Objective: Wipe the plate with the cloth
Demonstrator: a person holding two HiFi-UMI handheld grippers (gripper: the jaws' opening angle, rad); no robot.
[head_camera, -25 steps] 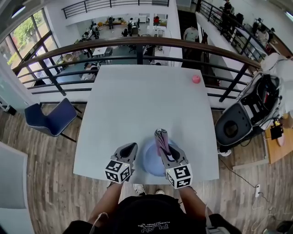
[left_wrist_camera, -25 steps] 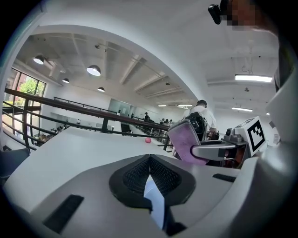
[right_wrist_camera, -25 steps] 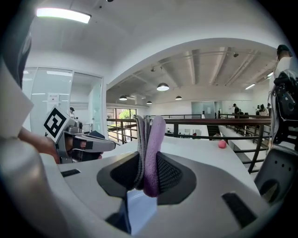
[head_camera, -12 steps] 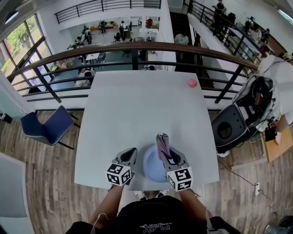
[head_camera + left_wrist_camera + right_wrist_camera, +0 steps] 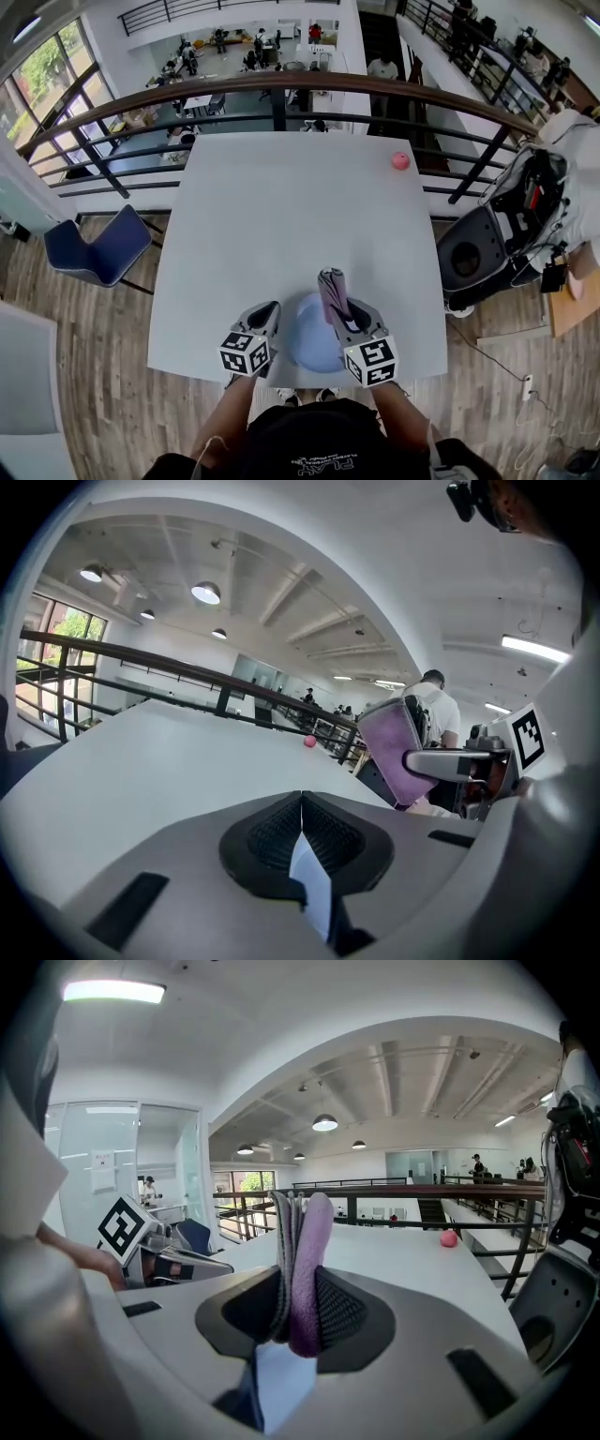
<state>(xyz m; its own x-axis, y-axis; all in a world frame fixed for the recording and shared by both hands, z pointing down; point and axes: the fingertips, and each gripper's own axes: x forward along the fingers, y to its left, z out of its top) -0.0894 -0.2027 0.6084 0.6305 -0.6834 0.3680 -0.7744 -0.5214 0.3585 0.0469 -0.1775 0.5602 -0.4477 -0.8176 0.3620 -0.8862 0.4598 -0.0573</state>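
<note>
At the bottom of the head view our two forearms reach up, each holding one gripper that points towards the top of the frame. The left gripper [image 5: 269,309] sits left of centre, its jaws pressed together, its tip just beside the left rim of the one pale blue plate [image 5: 309,352]. The right gripper [image 5: 341,307] reaches over the plate's right side and pinches the one folded purple cloth [image 5: 330,283], which stands upright above the plate. Both lie at the near edge of the white table [image 5: 281,216]. One pink ball [image 5: 401,160] rests at its far right corner.
</note>
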